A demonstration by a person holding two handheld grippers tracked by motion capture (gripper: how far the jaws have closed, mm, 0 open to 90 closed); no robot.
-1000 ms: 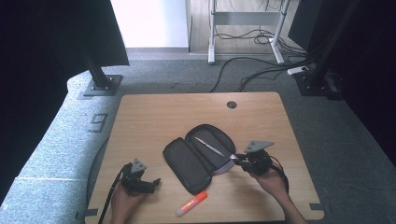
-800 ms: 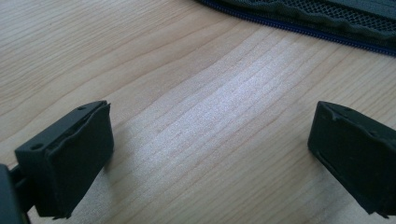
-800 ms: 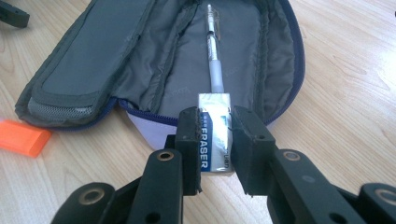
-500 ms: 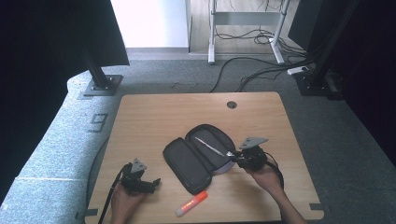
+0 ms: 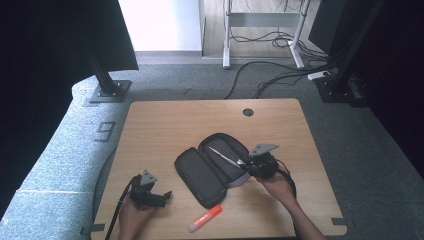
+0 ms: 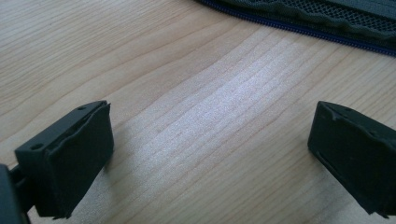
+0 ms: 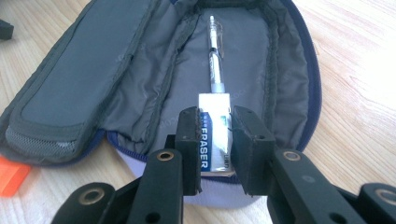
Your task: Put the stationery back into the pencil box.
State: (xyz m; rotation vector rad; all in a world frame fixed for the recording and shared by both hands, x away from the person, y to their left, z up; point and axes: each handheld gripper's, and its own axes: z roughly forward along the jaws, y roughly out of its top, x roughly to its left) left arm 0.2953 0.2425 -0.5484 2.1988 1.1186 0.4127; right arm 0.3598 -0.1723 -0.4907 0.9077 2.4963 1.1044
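Note:
A dark grey pencil case [image 5: 202, 172] lies unzipped and spread flat in the middle of the wooden table [image 5: 170, 125]. A clear pen [image 5: 225, 156] rests in its right half. My right gripper [image 5: 246, 164] is at the case's right edge, shut on a white and blue eraser [image 7: 214, 133]. In the right gripper view the eraser hangs just over the case lining [image 7: 116, 70], with the pen [image 7: 215, 56] lying straight ahead of it. My left gripper [image 5: 165, 196] rests near the front left corner, open, with bare wood between its jaws [image 6: 210, 144].
An orange marker-like stick [image 5: 205, 218] lies on the table in front of the case, and its end [image 7: 11, 175] is at the left of the right gripper view. The case's zipped edge [image 6: 327, 18] lies beyond the left gripper. A cable hole [image 5: 248, 112] sits at the table's far edge.
My right gripper has moved a little to the left, carrying the eraser in over the case's right half. The left gripper has stayed put.

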